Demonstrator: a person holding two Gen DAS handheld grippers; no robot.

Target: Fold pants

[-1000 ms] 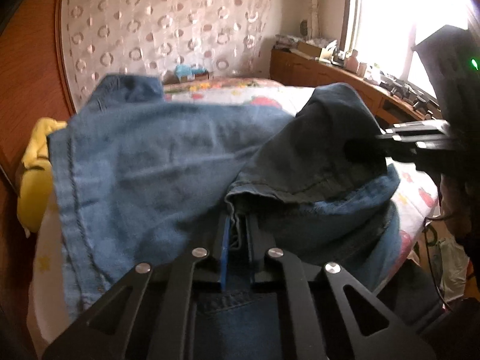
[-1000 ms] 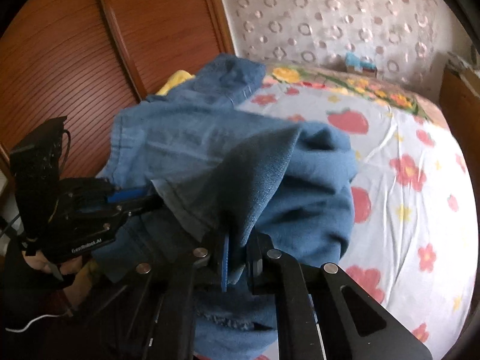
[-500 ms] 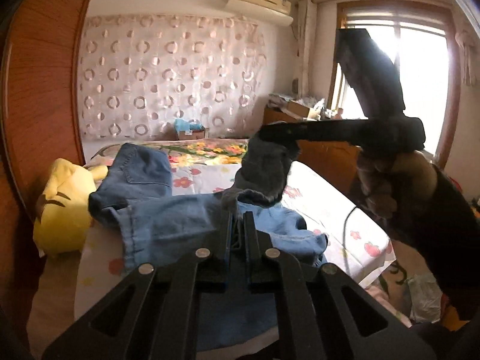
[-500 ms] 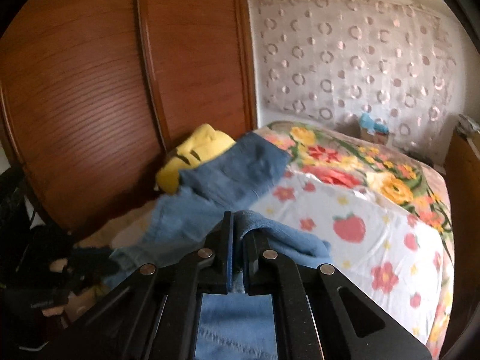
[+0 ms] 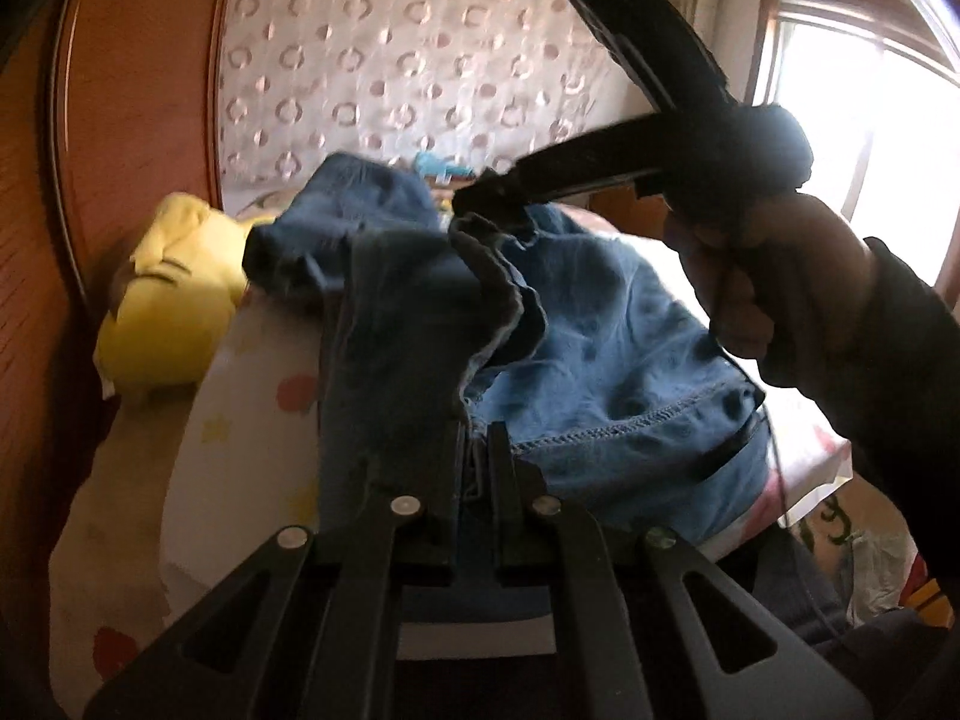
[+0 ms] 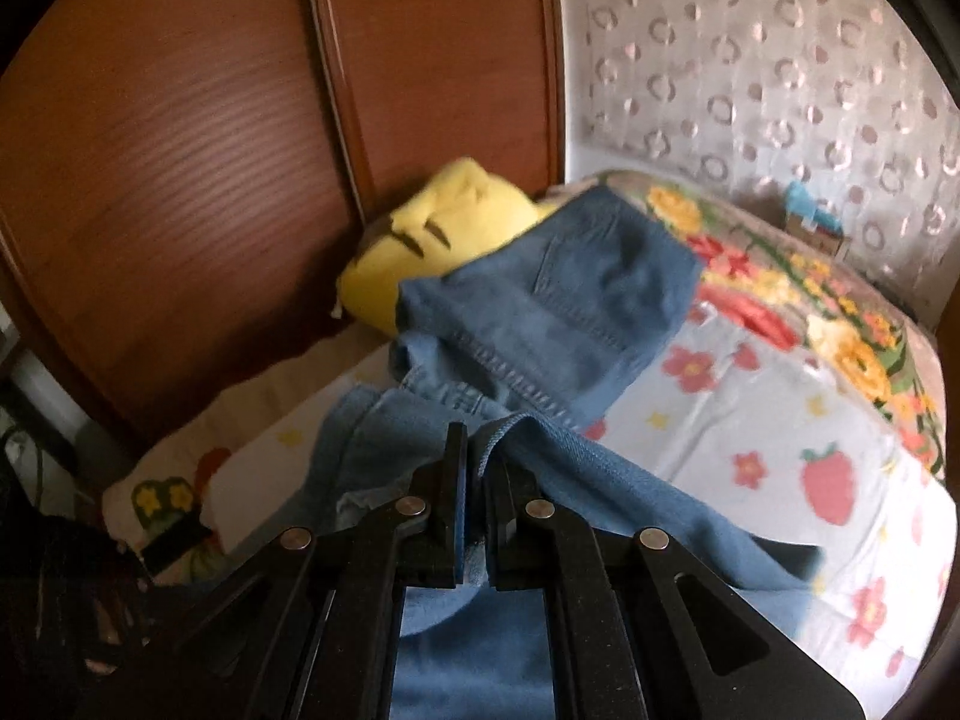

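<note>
Blue denim pants [image 5: 600,354] lie bunched on the flowered bed [image 6: 780,420]. My left gripper [image 5: 477,432] is shut on a hem edge of the pants at the near side. In the left wrist view my right gripper [image 5: 486,207], held by a person's hand [image 5: 768,282], is shut on another fold of the denim and lifts it above the heap. In the right wrist view my right gripper [image 6: 477,438] pinches a denim edge; the rest of the pants [image 6: 540,312] stretch away toward the headboard end.
A yellow plush toy [image 6: 444,228] lies against the pants at the far left, in front of wooden wardrobe doors [image 6: 240,120]. A patterned curtain [image 6: 780,60] hangs behind the bed. A bright window [image 5: 840,90] is at the right. The bed's near edge drops to a cluttered floor.
Both grippers have carried their denim edges across the bed, spreading the heap. The right gripper has swung nearer to the middle of the left wrist view, over the pants.
</note>
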